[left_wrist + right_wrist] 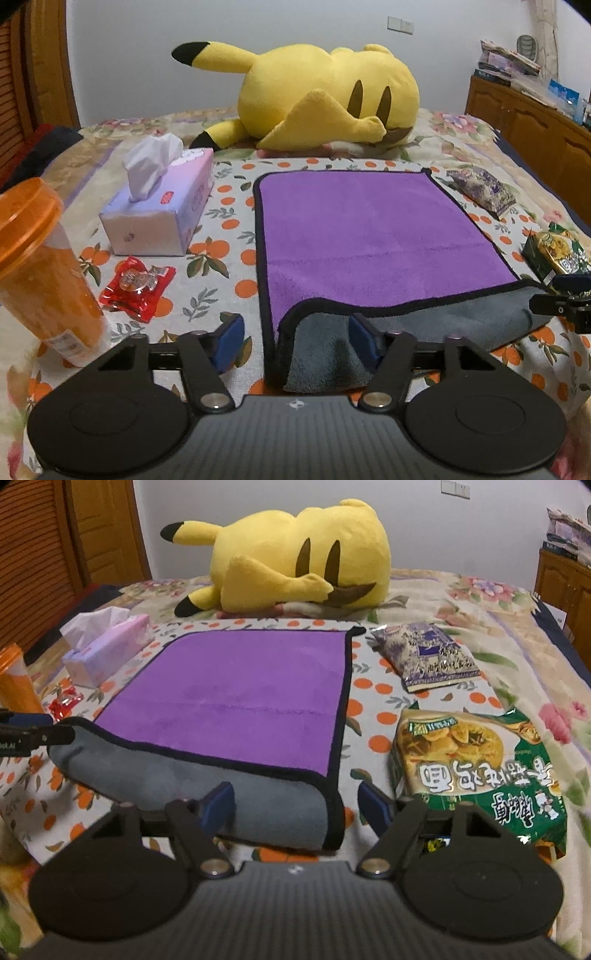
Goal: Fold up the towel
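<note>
A purple towel (369, 236) with a black border and grey underside lies flat on the bed; it also shows in the right wrist view (236, 698). Its near edge is curled up, grey side showing. My left gripper (295, 341) is open, its blue pads on either side of the near left corner. My right gripper (297, 806) is open, its pads on either side of the near right corner. Each gripper shows at the edge of the other's view.
A yellow plush (325, 96) lies beyond the towel. A tissue box (162, 206), red snack packet (138, 286) and orange cup (40, 273) stand left. A purple packet (424, 657) and green noodle packet (476, 764) lie right. A wooden cabinet (535, 122) stands far right.
</note>
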A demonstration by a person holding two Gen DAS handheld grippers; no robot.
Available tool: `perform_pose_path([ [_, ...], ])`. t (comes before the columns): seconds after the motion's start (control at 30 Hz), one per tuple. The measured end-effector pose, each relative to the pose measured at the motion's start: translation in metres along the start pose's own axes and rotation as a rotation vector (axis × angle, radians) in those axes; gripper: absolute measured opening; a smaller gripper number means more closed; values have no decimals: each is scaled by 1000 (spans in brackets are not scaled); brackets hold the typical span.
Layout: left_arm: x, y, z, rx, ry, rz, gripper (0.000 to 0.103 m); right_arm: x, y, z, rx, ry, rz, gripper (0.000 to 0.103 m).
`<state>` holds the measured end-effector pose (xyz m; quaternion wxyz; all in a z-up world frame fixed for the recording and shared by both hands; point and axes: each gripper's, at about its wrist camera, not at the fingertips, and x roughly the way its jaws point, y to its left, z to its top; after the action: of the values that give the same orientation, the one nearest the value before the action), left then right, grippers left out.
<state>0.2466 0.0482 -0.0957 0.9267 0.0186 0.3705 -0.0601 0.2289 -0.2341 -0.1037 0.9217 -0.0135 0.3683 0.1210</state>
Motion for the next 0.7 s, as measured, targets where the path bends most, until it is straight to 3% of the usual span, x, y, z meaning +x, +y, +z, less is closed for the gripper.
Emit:
perform_pose_path([
  [0.07,3,0,-1,7,12,-7,52,3,-2,-1,4,11,5,69],
  [0.3,10,-3,-5,23,46,-27,47,8,-4,-2,17,39,38,60],
  [0.37,10,-4,-6,25,55,-31,41,8,-3,-2,14,44,45,57],
  [0.57,10,-4,-7,26,68,-34,30,5,-1,0,0,39,64,42],
  [0.7,9,-5,-7,29,67,-40,23,5,-2,0,-12,39,50,23],
])
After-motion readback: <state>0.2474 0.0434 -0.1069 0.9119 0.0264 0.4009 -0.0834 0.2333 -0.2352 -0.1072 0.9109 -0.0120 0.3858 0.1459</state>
